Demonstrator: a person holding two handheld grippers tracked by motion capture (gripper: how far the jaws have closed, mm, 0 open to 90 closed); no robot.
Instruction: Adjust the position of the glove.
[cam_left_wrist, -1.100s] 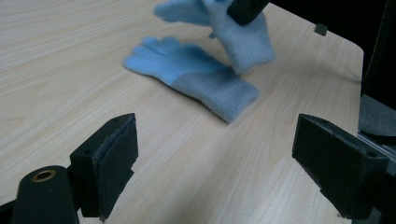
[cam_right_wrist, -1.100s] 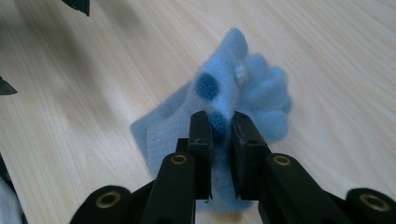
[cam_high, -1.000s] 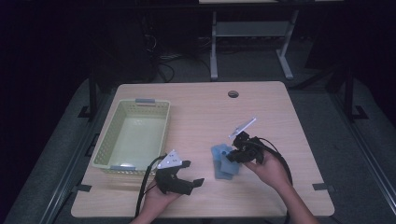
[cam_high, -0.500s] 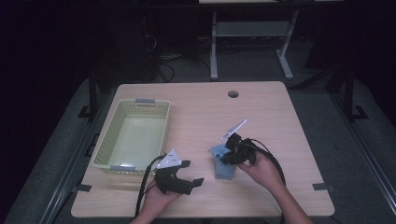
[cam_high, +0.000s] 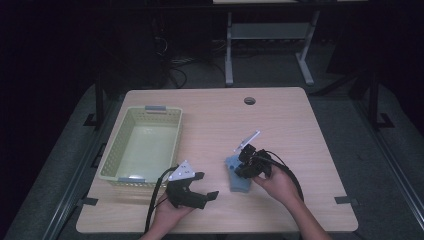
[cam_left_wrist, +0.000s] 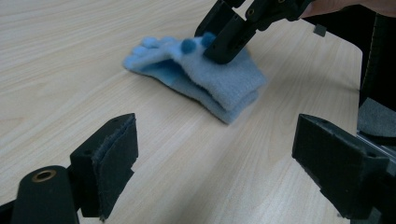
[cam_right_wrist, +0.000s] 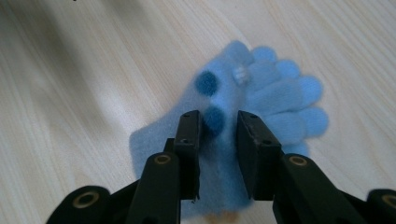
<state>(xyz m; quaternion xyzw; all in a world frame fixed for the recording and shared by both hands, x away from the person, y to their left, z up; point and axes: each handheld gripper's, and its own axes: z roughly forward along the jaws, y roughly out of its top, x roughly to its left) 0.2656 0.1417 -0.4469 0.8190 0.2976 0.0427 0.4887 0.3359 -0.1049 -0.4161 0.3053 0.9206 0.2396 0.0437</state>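
A light blue fleece glove (cam_high: 238, 182) with small dark blue dots lies flat on the wooden table (cam_high: 280, 120), right of the middle near the front. My right gripper (cam_high: 245, 166) comes down on it from the right. In the right gripper view, the right gripper (cam_right_wrist: 218, 126) has its jaws drawn close together on the glove (cam_right_wrist: 280, 102), pinching the cloth by a dark dot. My left gripper (cam_high: 206, 186) stands open at the front, left of the glove. In the left gripper view, the left gripper (cam_left_wrist: 215, 163) points at the glove (cam_left_wrist: 224, 79) from a short way off, with nothing between its jaws.
A pale green plastic basket (cam_high: 107, 160), with nothing in it, stands on the left part of the table. A round cable hole (cam_high: 249, 100) sits near the far edge. Dark floor and a metal frame (cam_high: 229, 45) lie beyond the table.
My right gripper has moved left and down onto the glove, and its jaws have closed on the cloth. The left gripper has stayed put and open.
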